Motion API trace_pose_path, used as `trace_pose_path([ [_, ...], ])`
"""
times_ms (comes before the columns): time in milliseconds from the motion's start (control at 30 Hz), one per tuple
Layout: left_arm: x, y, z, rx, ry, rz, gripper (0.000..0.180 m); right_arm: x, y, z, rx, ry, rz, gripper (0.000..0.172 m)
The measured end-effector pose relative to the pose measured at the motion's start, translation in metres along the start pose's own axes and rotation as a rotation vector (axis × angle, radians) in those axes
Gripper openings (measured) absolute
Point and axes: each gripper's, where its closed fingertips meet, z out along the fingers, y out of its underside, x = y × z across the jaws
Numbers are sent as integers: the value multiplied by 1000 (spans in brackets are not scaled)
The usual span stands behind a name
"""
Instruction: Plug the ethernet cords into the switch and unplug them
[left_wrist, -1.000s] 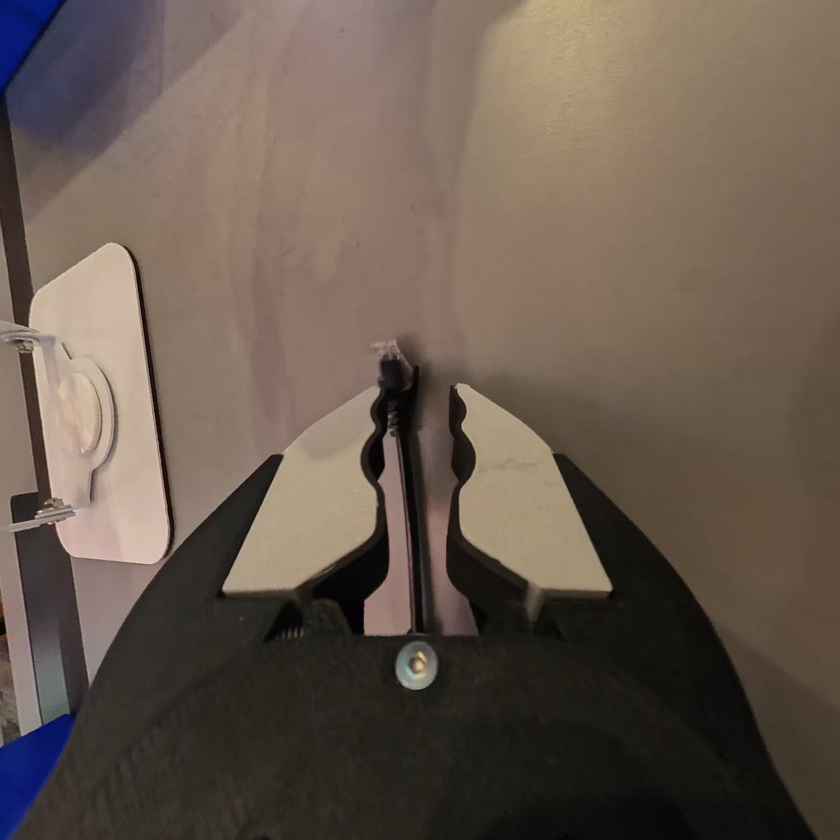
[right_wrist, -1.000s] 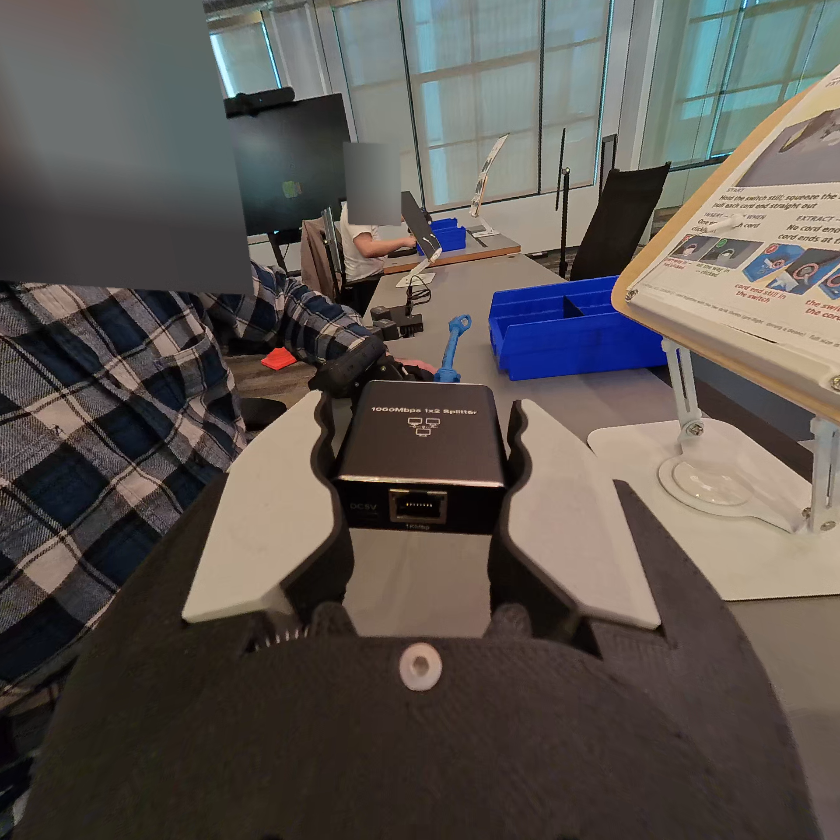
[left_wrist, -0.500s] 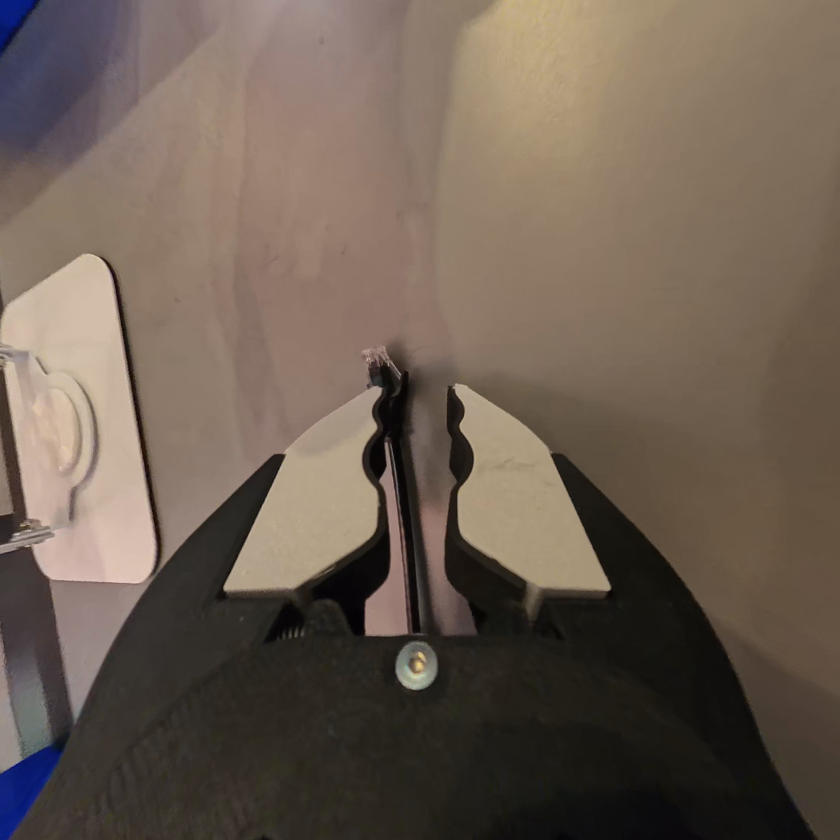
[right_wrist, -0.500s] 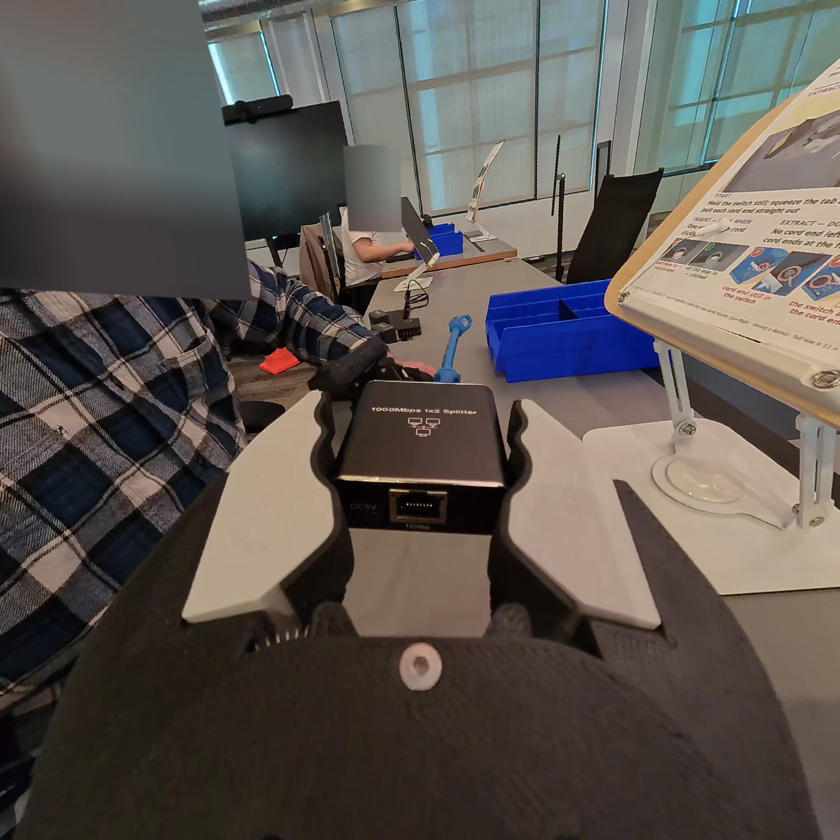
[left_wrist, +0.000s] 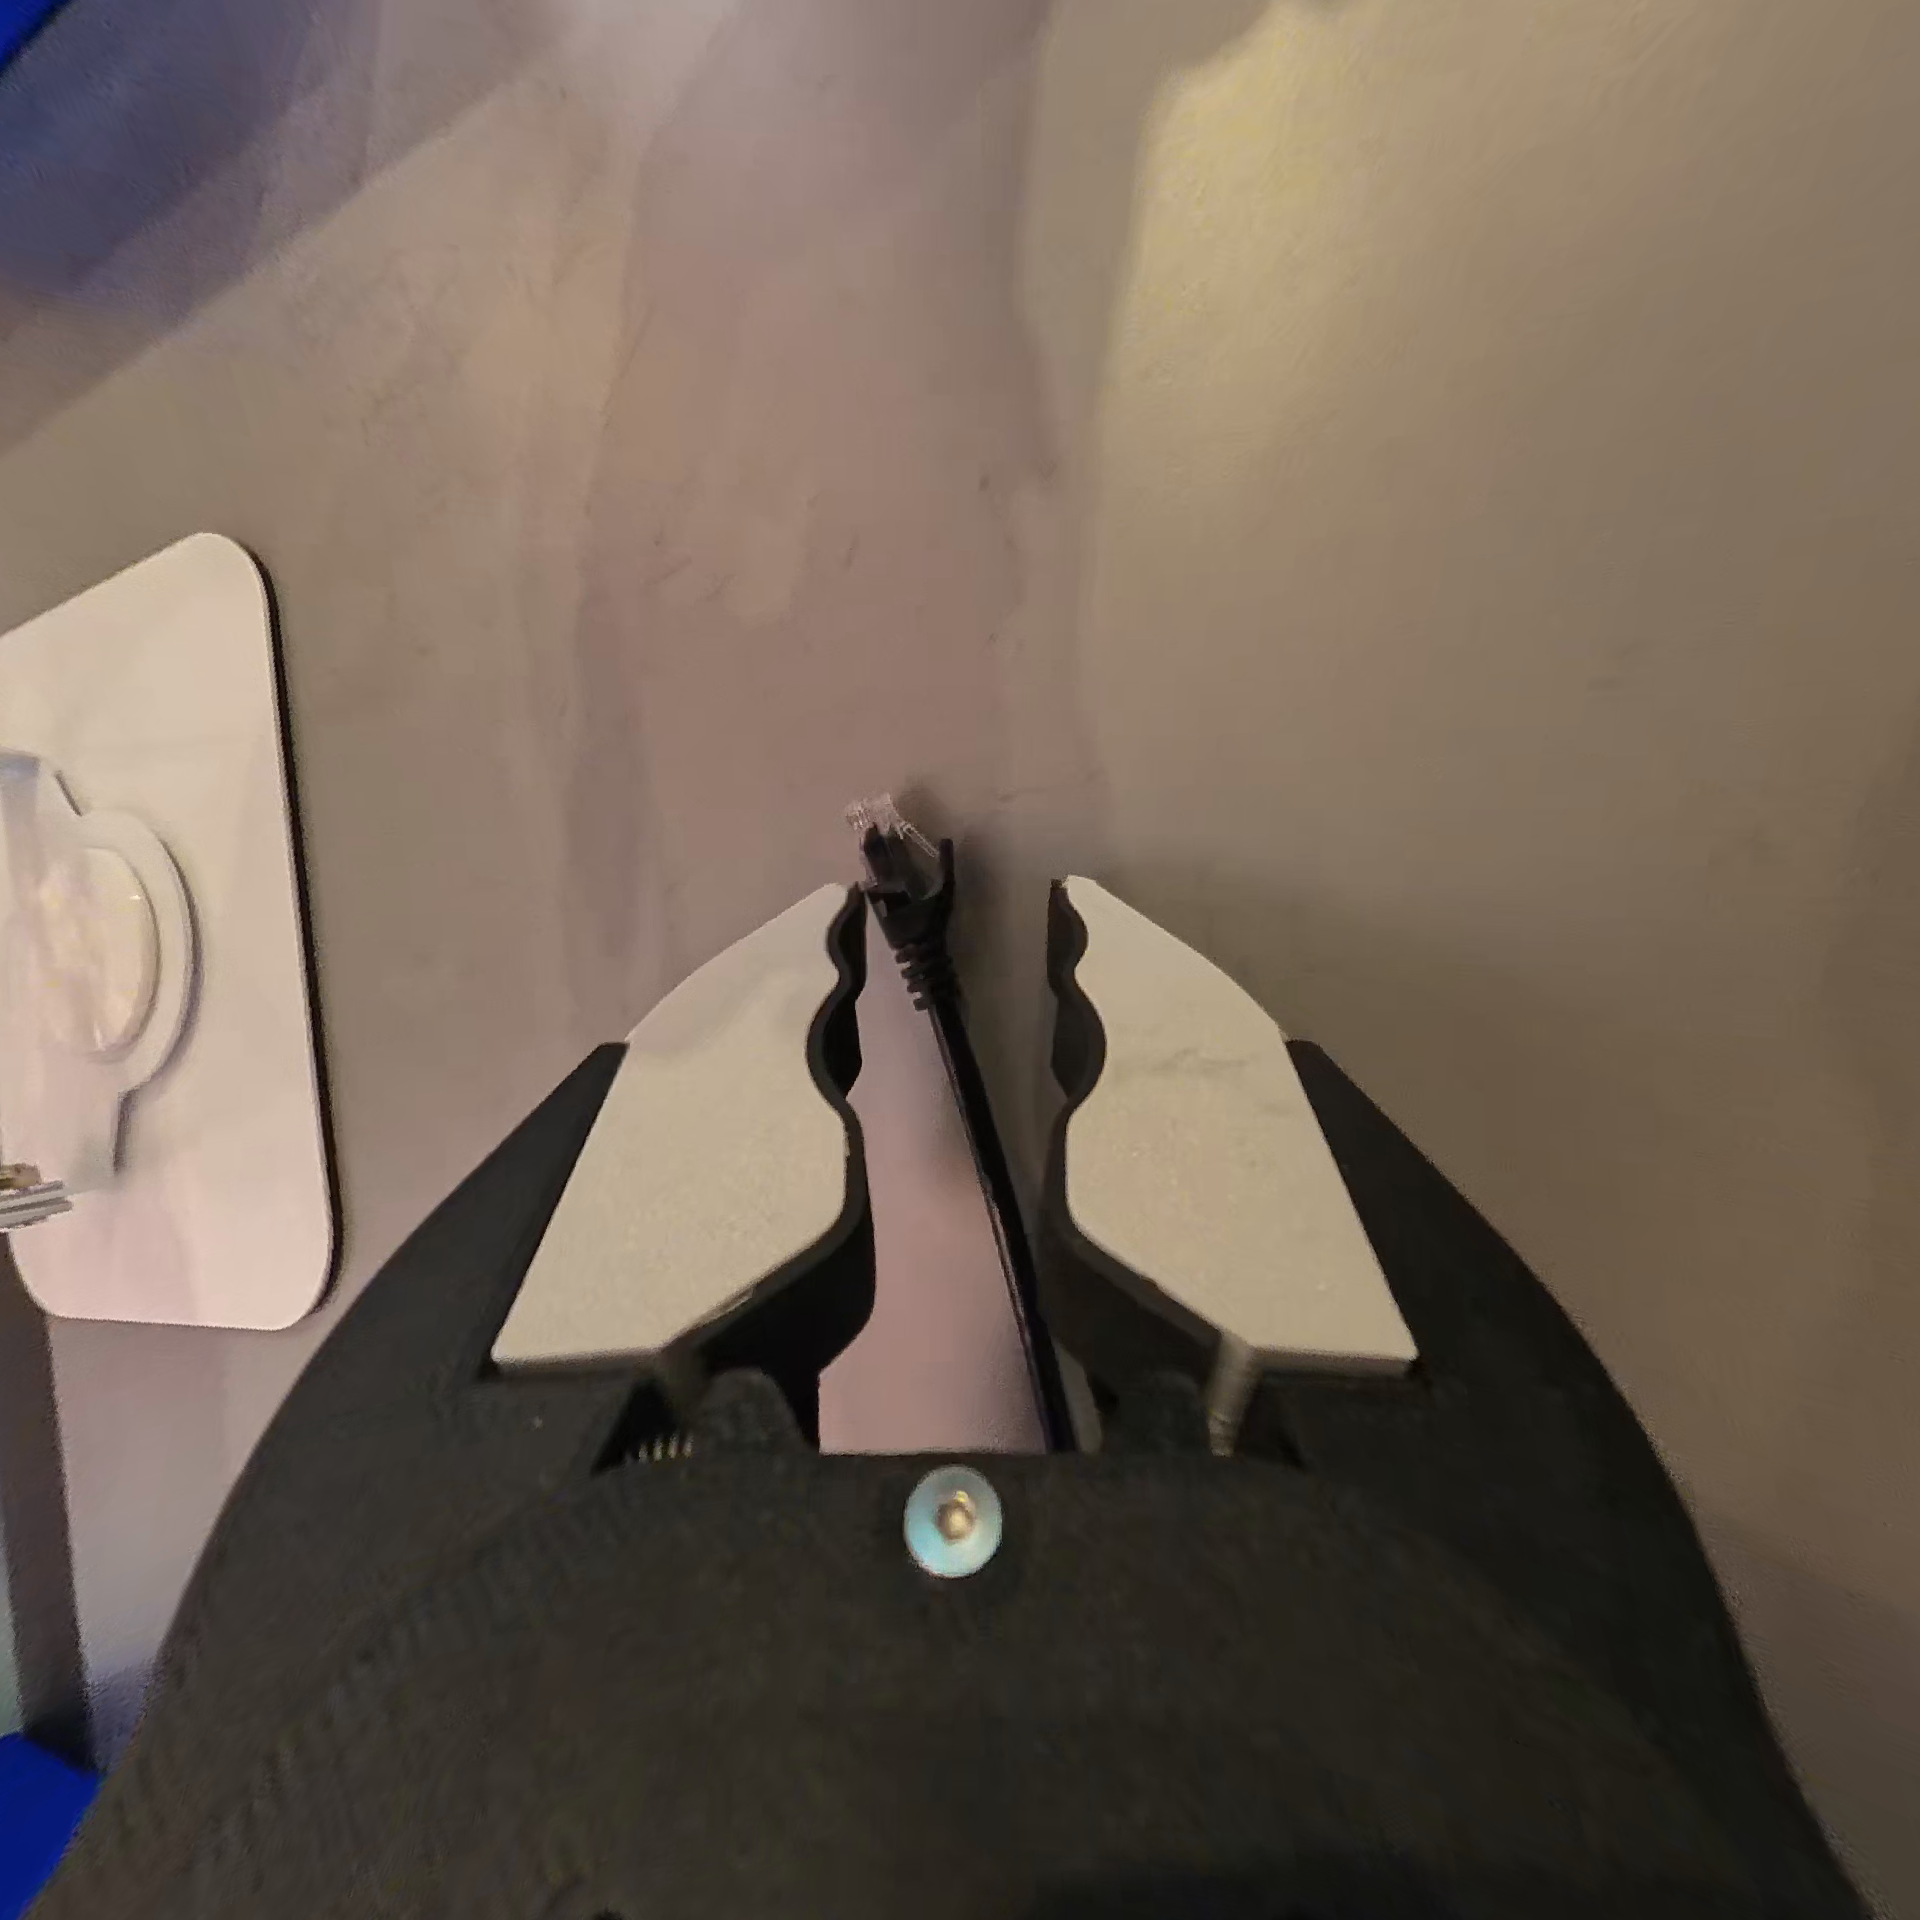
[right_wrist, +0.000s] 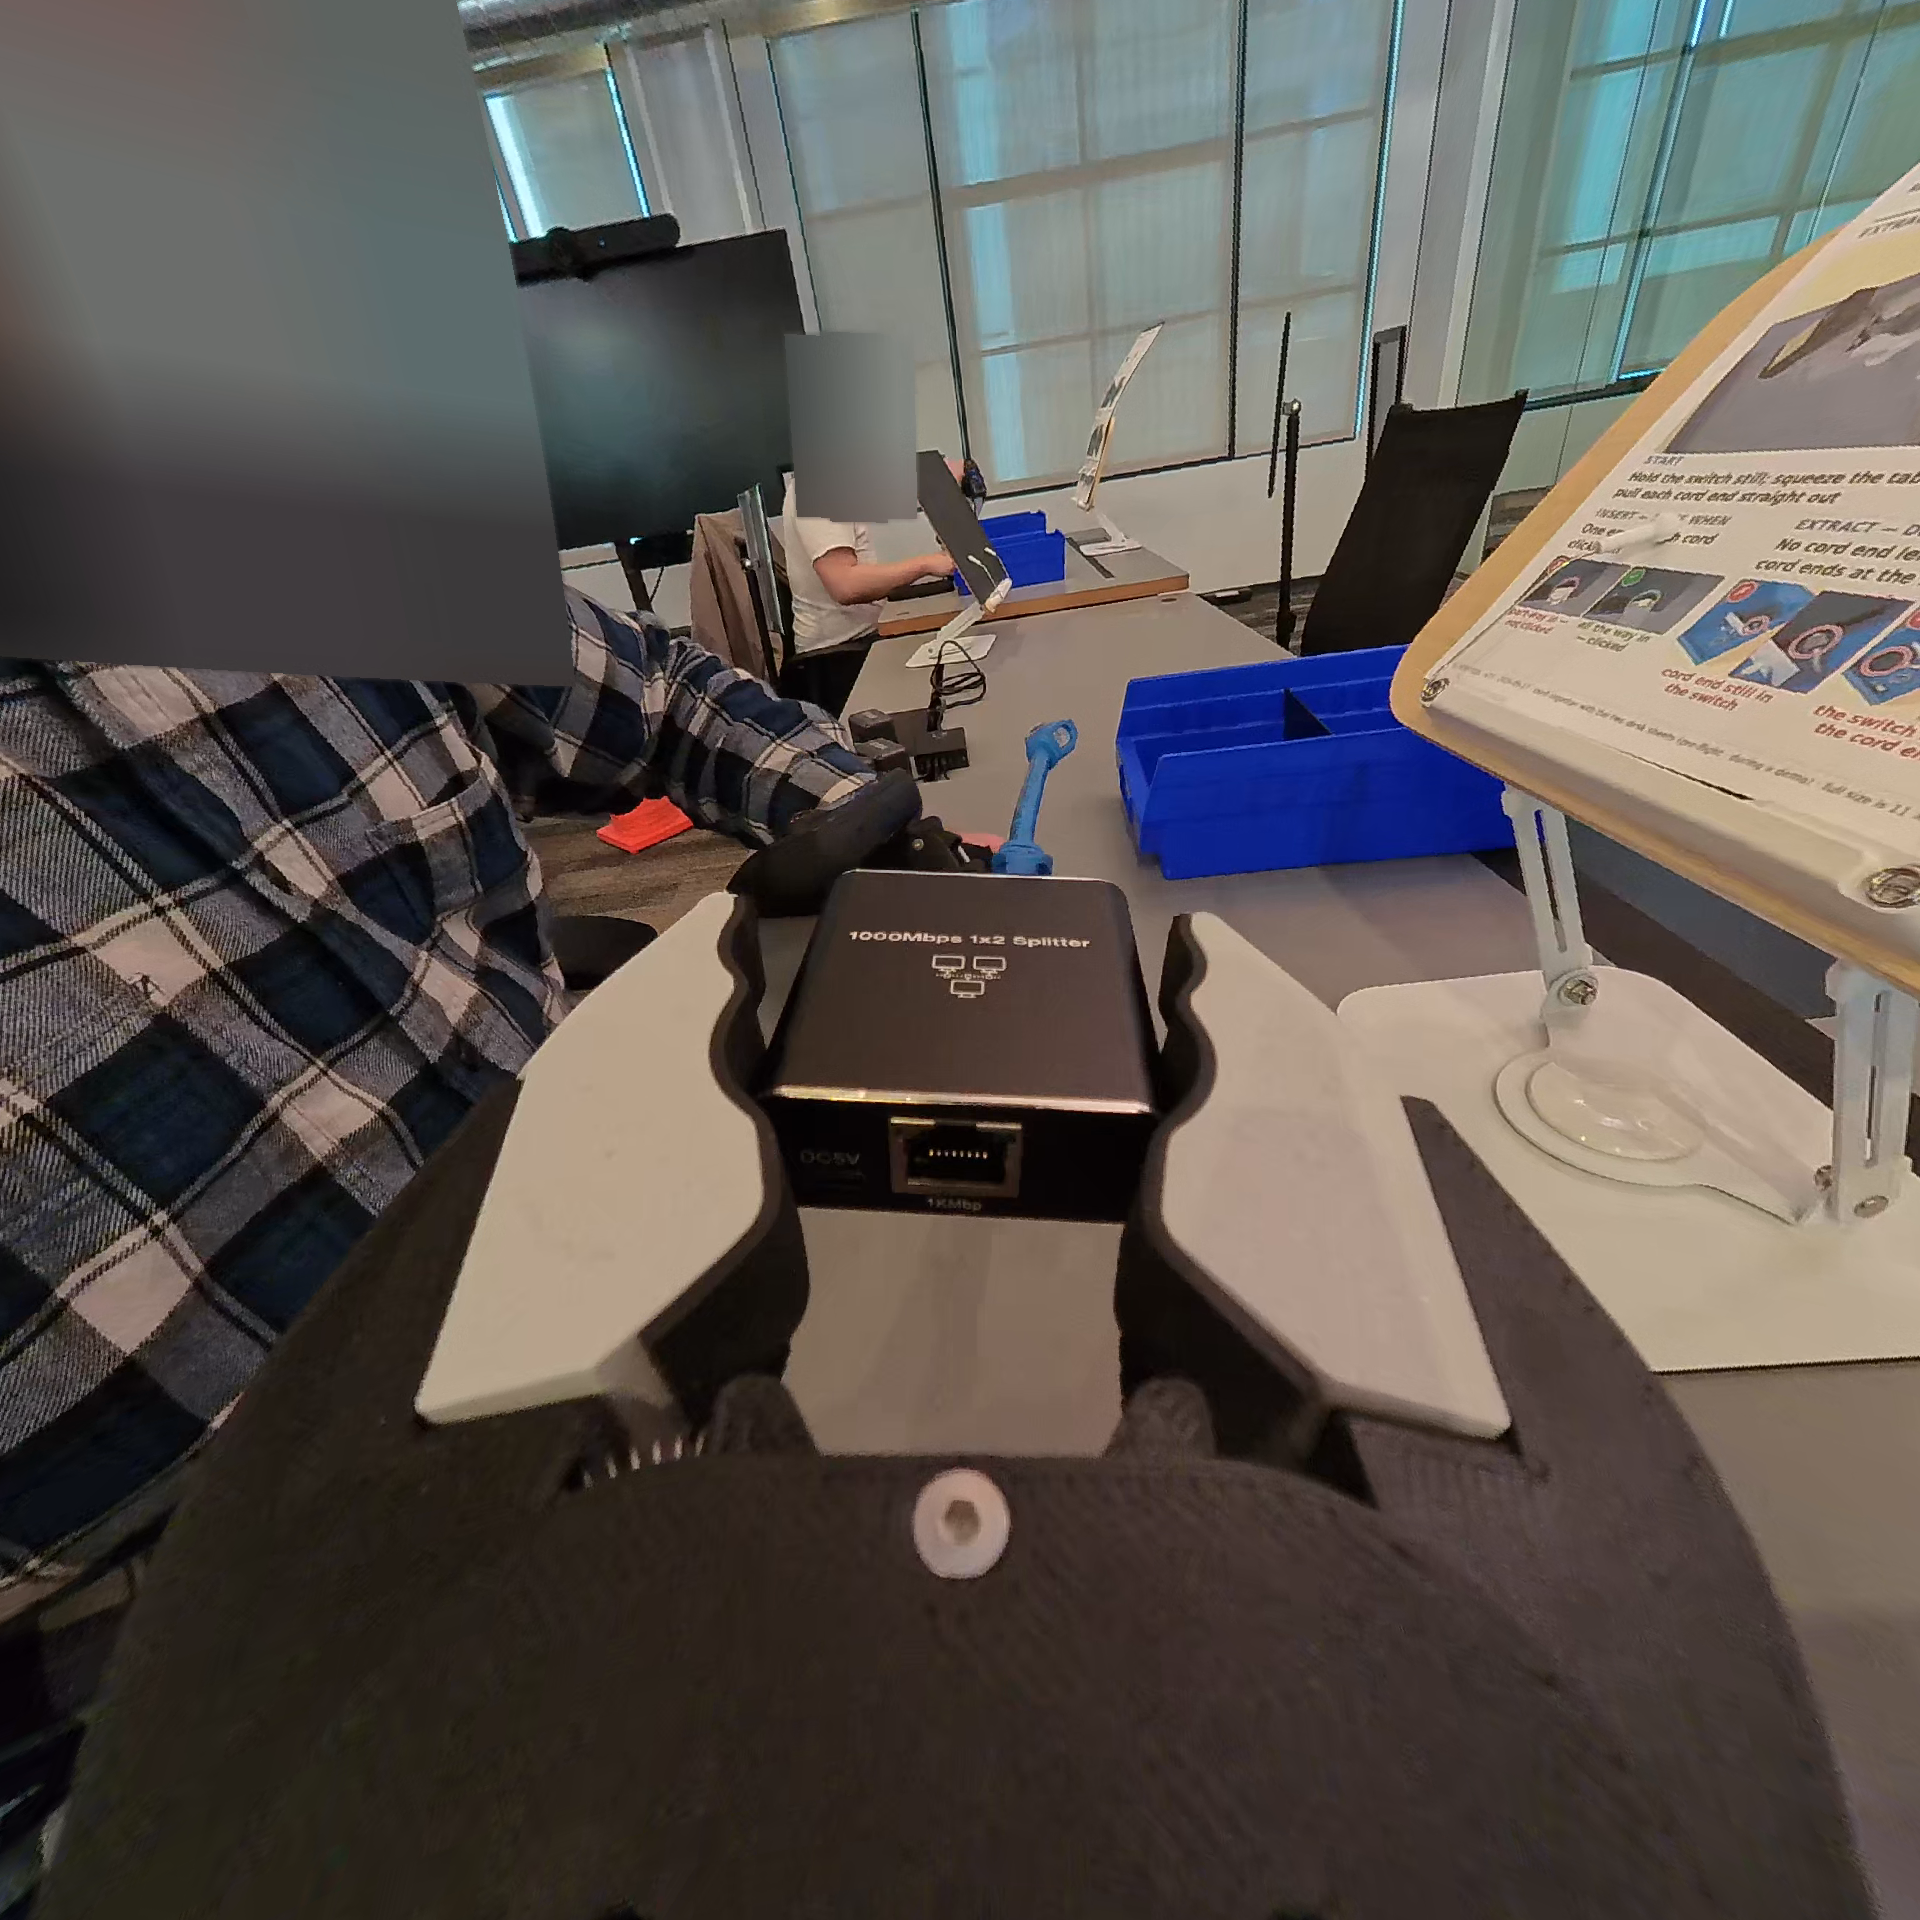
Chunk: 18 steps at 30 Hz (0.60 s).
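Note:
In the left wrist view my left gripper (left_wrist: 951, 885) hangs over the grey table (left_wrist: 1455, 623), jaws apart. A black ethernet cord (left_wrist: 977, 1122) runs up between the fingers. Its plug (left_wrist: 899, 873), with a clear tip, leans at the left fingertip (left_wrist: 831, 914). A plain gap separates it from the right fingertip (left_wrist: 1070, 914), so nothing presses on it. In the right wrist view my right gripper (right_wrist: 956, 920) is shut on the black switch (right_wrist: 966, 997), one pad on each side. The switch's single port (right_wrist: 956, 1148) faces the camera and is empty.
A white stand base (left_wrist: 177, 935) lies left of the left gripper. In the right wrist view the stand (right_wrist: 1558, 1122) carries an instruction board (right_wrist: 1714, 520). Behind are a blue bin (right_wrist: 1299, 758) and a blue tool (right_wrist: 1039, 790). A person in a plaid shirt (right_wrist: 260, 935) is at the left. My right fingertips sit around 25 cm from my left ones.
The left jaws have opened wider. The cord's plug now stands tilted and free between them. The right gripper keeps its hold on the switch, with only slight camera drift.

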Motion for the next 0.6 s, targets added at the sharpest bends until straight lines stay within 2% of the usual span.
trace_pose_path([
  [67,0,0,-2,-6,-14,42,36,0,0,-1,2,1,1,75],
  [300,4,4,-2,-4,37,19,31,2,1,-2,1,0,4,75],
  [600,7,3,-3,14,37,92,26,2,1,-3,2,1,5,75],
])
